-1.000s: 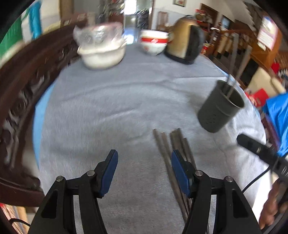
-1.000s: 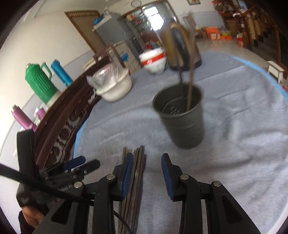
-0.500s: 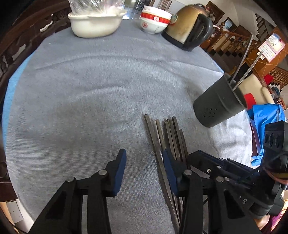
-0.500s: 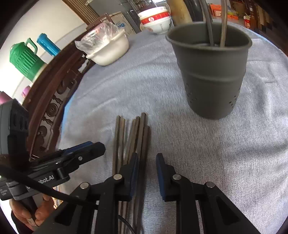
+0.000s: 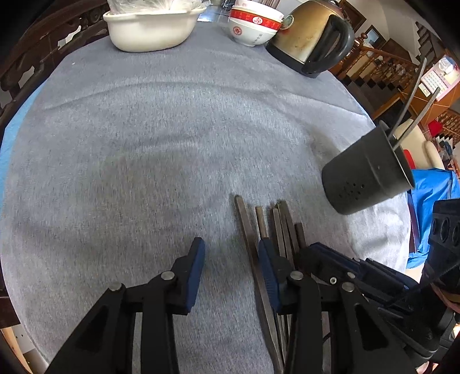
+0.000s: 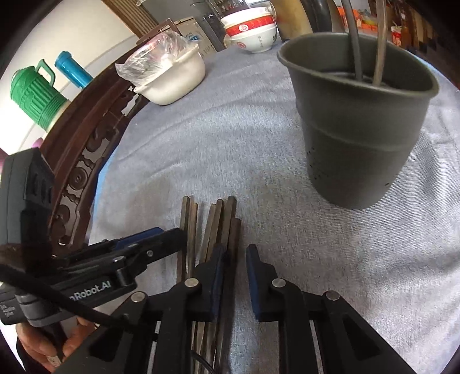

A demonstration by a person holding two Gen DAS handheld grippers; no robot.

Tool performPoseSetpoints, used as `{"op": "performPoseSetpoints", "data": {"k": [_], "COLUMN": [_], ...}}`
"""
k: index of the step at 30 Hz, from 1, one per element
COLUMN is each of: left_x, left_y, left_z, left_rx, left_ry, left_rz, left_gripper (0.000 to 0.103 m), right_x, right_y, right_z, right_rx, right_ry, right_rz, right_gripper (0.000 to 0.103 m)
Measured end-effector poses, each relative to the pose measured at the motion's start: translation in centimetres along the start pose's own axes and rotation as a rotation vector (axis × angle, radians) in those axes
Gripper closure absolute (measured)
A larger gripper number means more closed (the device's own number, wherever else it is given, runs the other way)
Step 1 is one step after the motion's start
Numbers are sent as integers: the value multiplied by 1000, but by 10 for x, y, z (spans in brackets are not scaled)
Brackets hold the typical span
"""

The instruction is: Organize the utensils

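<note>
Chopsticks (image 5: 280,224) – a bundle of dark ones, side by side and flat on the grey cloth of the worktop (image 5: 172,143), tips fanned slightly toward the far side. Just beyond and to the right of them, a dark perforated utensil holder (image 5: 362,178), upright on the same cloth, near the bundle but not touching it, with two thin metal handles (image 6: 355,43) poking out of the top. Left hand-held gripper (image 5: 233,270) low over the left edge of the bundle, jaws closing but still well apart: mostly bare cloth between the blue pads, plus the leftmost stick just inside the right-hand pad, nothing pinched. Right hand-held gripper (image 6: 235,273) over the right edge of the same bundle, pads nearly together with only a narrow slot left – outermost stick in that slot, close against the left-hand pad, a strip of cloth visible on the other side, so not clamped as far as can be seen. Both tools crowded close, almost crossing above the sticks, with part of a hand (image 6: 43,348) on the left one's grip. Further back: white basin (image 5: 149,28) with plastic wrap in it, stacked red-and-white bowls (image 5: 253,26), brassy kettle (image 5: 307,37). Off past the carved wooden rail, a green flask (image 6: 34,95).
</note>
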State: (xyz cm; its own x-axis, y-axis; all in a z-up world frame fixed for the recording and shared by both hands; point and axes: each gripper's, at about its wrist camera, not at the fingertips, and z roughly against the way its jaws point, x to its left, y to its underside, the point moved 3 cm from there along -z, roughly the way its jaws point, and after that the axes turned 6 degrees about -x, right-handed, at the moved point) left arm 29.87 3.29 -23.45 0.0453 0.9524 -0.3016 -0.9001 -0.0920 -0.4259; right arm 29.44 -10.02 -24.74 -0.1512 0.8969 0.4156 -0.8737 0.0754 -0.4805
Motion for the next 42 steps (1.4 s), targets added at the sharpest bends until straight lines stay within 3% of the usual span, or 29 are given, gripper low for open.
{"op": "performPoseSetpoints", "data": {"k": [4,9,13,20,25,33,42], "left_x": [-1,5,12,8,12,15,-18], "left_y": [-7,-7,-7,-16,-19,-22,-37], "left_z": [-6,-8,-8,-13,-14,29,121], "left_rx": [-5,0,19,28,22,-76,-284], "left_ry": [4,32,72,62,70,80,78], "left_rz": [6,5,28,30,68,105,15], "left_gripper": [71,86,87,87,93,96,98], "right_x": [1,-17,-22,-10,-6,6,10], "right_y": [-1,0,-2,-9,-9,-20,-33], "right_z": [-1,3,4,-5,-4,48,133], "right_rx": [5,14,31,41,32,-103,-341], "right_ry": [5,48,71,115,98,-11,-126], "right_rz": [13,-9,-29,19,30,45,55], "right_gripper": [84,91,91,90,93,94,95]}}
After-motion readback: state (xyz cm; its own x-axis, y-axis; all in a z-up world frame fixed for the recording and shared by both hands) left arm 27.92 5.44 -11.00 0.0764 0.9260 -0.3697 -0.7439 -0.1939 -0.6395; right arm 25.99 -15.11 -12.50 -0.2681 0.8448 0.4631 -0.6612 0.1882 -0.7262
